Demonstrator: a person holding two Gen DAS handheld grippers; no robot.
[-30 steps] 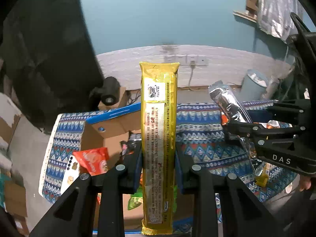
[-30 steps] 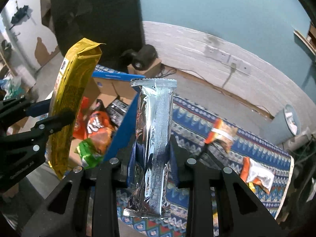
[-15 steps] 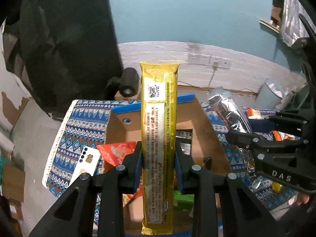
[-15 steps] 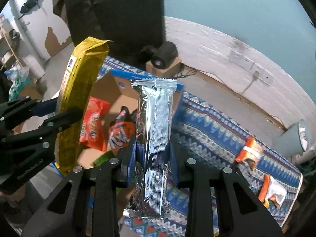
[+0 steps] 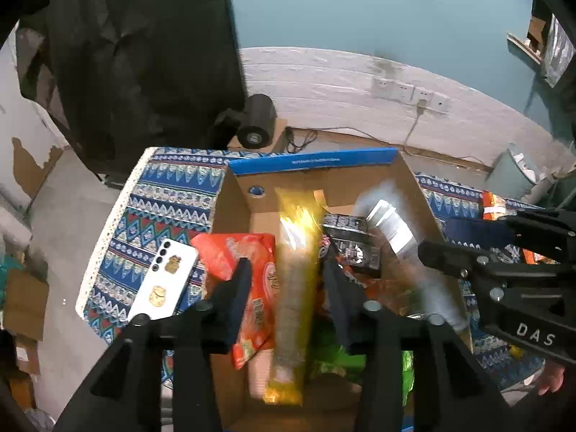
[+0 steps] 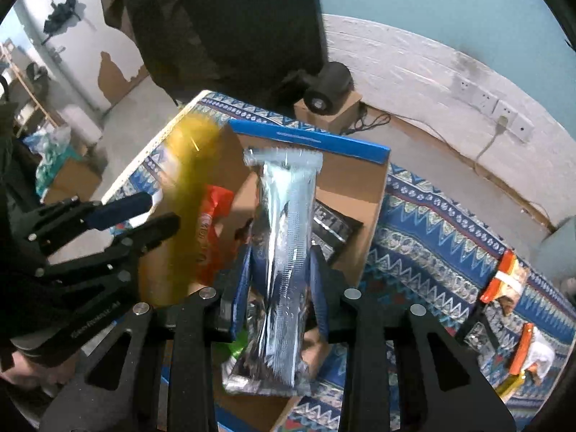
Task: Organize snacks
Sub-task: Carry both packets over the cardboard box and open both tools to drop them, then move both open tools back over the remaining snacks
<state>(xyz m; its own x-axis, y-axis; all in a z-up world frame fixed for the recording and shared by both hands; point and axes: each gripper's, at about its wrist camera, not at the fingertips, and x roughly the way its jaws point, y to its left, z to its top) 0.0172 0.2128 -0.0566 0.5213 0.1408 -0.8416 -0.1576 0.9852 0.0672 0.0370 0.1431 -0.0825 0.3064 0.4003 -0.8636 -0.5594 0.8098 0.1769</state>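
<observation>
Both grippers hang over an open cardboard box (image 5: 237, 201) with a blue flap. My left gripper (image 5: 284, 277) is open; the long yellow snack pack (image 5: 297, 288) is blurred between its spread fingers, falling into the box. It also shows blurred in the right wrist view (image 6: 187, 194). My right gripper (image 6: 280, 270) has its fingers just off the sides of a long silver snack pack (image 6: 284, 259), which is blurred too and also shows in the left wrist view (image 5: 392, 223). The box (image 6: 374, 201) holds a red pack (image 5: 252, 273), a black pack (image 5: 345, 241) and green packs.
A white phone (image 5: 163, 280) lies on the patterned cloth (image 5: 162, 198) left of the box. Orange snack packs (image 6: 504, 277) lie on the cloth (image 6: 432, 230) to the right. A black speaker on a small carton (image 5: 255, 126) stands behind, by the wall.
Both grippers moved over the box. My left gripper opened and the yellow pack dropped out of it. My right gripper's fingers loosened around the silver pack, which is slipping.
</observation>
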